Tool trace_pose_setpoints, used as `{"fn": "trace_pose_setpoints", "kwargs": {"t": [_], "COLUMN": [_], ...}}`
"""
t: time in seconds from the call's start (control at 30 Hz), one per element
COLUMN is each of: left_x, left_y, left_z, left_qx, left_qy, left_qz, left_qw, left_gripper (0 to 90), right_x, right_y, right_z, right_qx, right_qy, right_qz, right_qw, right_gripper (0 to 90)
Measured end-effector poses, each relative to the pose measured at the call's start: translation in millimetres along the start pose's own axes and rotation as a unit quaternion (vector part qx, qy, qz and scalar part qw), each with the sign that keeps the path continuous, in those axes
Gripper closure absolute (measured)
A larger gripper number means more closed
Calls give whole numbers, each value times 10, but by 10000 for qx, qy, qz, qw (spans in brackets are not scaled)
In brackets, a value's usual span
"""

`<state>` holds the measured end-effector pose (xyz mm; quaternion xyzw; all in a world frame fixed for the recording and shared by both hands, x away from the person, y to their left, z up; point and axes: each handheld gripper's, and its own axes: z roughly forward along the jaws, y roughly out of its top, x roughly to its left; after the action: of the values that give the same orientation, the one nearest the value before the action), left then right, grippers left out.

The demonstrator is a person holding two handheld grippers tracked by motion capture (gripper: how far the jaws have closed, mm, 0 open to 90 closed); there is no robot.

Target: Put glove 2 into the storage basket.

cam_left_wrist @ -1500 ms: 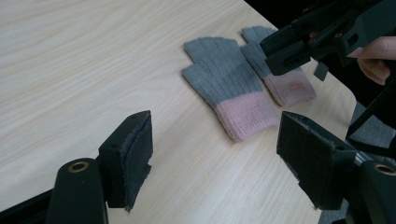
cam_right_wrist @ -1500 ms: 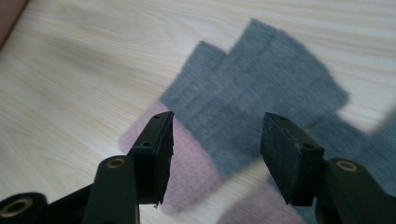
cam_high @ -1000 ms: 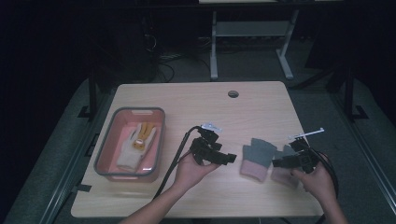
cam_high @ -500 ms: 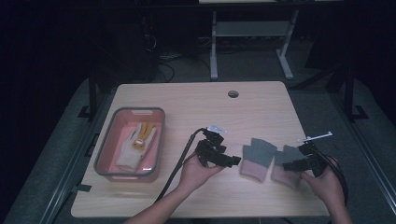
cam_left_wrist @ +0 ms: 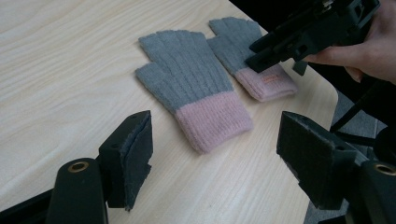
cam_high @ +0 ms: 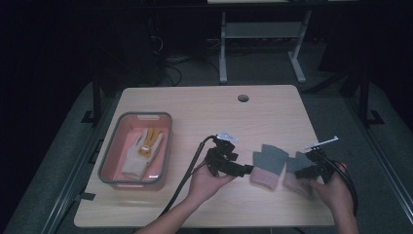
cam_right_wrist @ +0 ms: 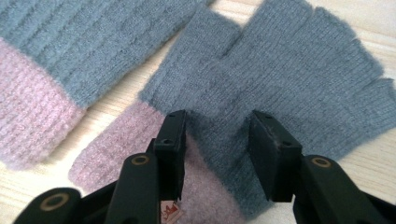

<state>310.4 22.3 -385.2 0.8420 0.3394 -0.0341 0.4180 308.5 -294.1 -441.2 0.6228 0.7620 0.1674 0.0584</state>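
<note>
Right gripper view, glove between closing jaws

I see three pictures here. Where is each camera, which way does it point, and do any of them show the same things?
High view: above the person's side, facing forward and down on the table; both forearms, left gripper, right gripper.
Left gripper view: on the left gripper, along its wide-apart jaws toward two grey-and-pink gloves.
Right gripper view: on the right gripper, jaws just closing over the right-hand glove.
Shared: both gloves, including the left-hand glove.
</note>
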Motion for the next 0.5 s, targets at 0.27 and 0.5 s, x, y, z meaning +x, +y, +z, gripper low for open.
{"fn": "trace_pose_setpoints", "kwargs": {"t": [0.27, 0.5], "left_x": [-33, -54], "left_y": [-39, -37], "left_z": [54, 100], "left_qx": [57, 72], "left_qy": [-62, -125], "left_qz": [-11, -34], "left_qw": [10000, 9999], "left_gripper": [270, 270], "right_x": [22, -32], "right_y": [-13, -46], "right_z": [6, 5], "right_qx": [-160, -327], "right_qy": [24, 251], "right_qz": [68, 218], "right_qw": [9998, 9989], "right_gripper": [711, 763]}}
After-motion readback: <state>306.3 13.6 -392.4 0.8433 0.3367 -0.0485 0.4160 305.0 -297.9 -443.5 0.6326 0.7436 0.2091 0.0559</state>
